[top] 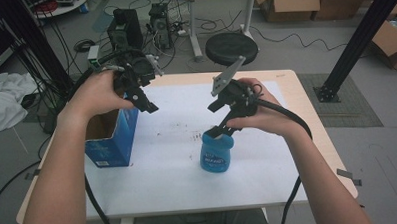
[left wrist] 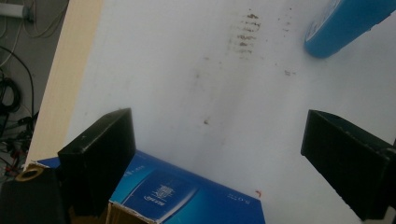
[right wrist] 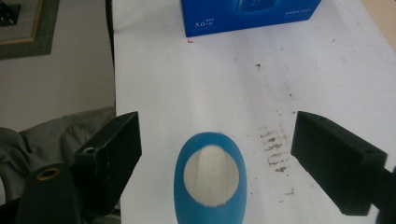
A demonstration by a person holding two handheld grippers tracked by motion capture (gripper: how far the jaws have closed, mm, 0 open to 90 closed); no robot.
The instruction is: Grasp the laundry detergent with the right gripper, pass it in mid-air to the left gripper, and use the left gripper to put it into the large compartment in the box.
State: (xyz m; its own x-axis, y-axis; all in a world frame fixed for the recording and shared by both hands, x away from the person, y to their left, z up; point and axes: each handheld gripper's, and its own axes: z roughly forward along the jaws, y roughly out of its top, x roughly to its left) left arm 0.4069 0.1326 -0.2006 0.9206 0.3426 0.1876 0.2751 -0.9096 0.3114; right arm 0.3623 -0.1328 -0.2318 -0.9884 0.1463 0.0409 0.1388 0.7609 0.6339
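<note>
At the left of the high view a blue carton (top: 110, 140) stands open-topped on the white sheet (top: 178, 172) that covers the wooden table (top: 314, 123), close to the table's left edge. The person's left hand (top: 98, 93) holds the left gripper (top: 145, 101) above the carton's top, its black jaws pointing down and toward the middle of the table. In the left gripper view the jaws are spread wide with nothing between them; the carton's open blue flap (left wrist: 187, 196) lies just under the left-hand jaw, bare white sheet (left wrist: 187, 70) with a patch of dark smudges (left wrist: 245, 32) lies beyond, and a part of a blue bottle (left wrist: 345, 23) shows at the top right corner. Further right in the high view, the blue bottle (top: 216, 154) stands upright on the sheet near the table's centre, well apart from the carton. The right gripper (top: 226, 128), held in the right hand (top: 266, 114), comes down at the bottle's top from the right. In the right gripper view the jaws stand wide apart on either side of the bottle's blue top (right wrist: 210, 182), which has a white oval face; neither jaw touches it. The carton's printed blue side (right wrist: 250, 14) shows at the far edge of the sheet, and the smudges (right wrist: 275, 149) lie just beside the bottle.
</note>
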